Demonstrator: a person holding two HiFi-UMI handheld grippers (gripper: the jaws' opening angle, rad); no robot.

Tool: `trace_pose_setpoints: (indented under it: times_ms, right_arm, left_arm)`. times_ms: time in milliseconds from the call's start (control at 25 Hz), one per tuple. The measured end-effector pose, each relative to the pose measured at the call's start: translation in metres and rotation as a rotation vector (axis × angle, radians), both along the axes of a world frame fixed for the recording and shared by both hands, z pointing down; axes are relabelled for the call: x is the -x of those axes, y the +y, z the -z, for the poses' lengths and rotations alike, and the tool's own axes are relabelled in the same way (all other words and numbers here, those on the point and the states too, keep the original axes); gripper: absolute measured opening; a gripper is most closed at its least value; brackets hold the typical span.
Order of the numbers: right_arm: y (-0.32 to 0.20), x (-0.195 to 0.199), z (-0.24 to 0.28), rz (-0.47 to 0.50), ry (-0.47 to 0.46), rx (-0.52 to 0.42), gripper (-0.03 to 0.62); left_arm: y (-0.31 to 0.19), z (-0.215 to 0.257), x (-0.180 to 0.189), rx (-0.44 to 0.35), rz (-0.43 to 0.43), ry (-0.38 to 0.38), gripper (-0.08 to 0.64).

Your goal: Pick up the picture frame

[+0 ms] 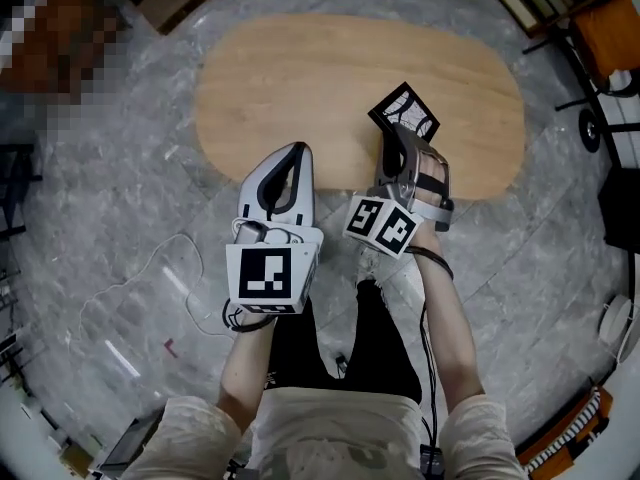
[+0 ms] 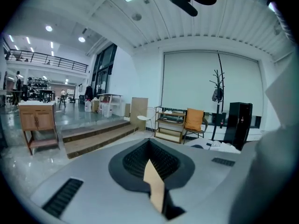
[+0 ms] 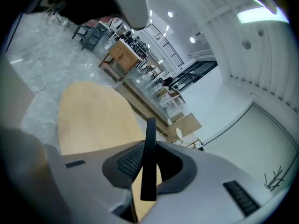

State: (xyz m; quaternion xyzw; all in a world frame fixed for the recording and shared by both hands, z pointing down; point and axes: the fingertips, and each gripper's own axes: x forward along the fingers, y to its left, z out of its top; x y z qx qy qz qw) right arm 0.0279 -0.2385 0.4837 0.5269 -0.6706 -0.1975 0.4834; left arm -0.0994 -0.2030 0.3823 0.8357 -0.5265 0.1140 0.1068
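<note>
The picture frame [image 1: 405, 111], black with a black-and-white pattern, hangs tilted above the right part of the oval wooden table [image 1: 300, 78]. My right gripper [image 1: 398, 136] is shut on its near edge. In the right gripper view the picture frame [image 3: 149, 153] shows edge-on as a thin black bar clamped between the jaws of the right gripper [image 3: 147, 174]. My left gripper [image 1: 296, 154] hovers over the table's near edge, left of the frame, with its fingers together and nothing held. In the left gripper view the left gripper [image 2: 156, 183] has its jaws closed, with only a tan sliver showing between them.
The table stands on a grey marble floor. A white cable [image 1: 130, 288] lies on the floor at the left. An orange chair [image 1: 612, 26] and dark furniture stand at the upper right. Ahead of the left gripper are wooden steps [image 2: 93, 136], a shelf and an orange chair [image 2: 194, 120].
</note>
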Motion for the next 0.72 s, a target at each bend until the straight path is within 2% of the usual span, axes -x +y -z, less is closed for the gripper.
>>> trace_pose_setpoints:
  times_ms: [160,280,440,600,720]
  right_arm:
    - [-0.021,-0.003,0.123,-0.011,-0.106,-0.152,0.077]
    - [-0.001,-0.009,0.223,-0.029,-0.247,-0.254,0.076]
    - [0.042,-0.011,0.338,-0.022,-0.467,-0.392,0.075]
    - [0.085,-0.015,0.405,0.024,-0.676,-0.482,0.077]
    - [0.111,-0.024,0.417,0.032,-0.853,-0.477,0.076]
  left_arm:
    - [-0.012,0.071,0.001,-0.04,0.053,0.038,0.009]
    - [0.002,0.13,-0.004,-0.064,0.079,0.051,0.009]
    - [0.018,0.208,-0.009,-0.147,0.105,0.072,0.009]
    - [0.036,0.27,-0.019,-0.25,0.12,0.09,0.009]
    - [0.057,0.294,-0.032,-0.31,0.107,0.085,0.009]
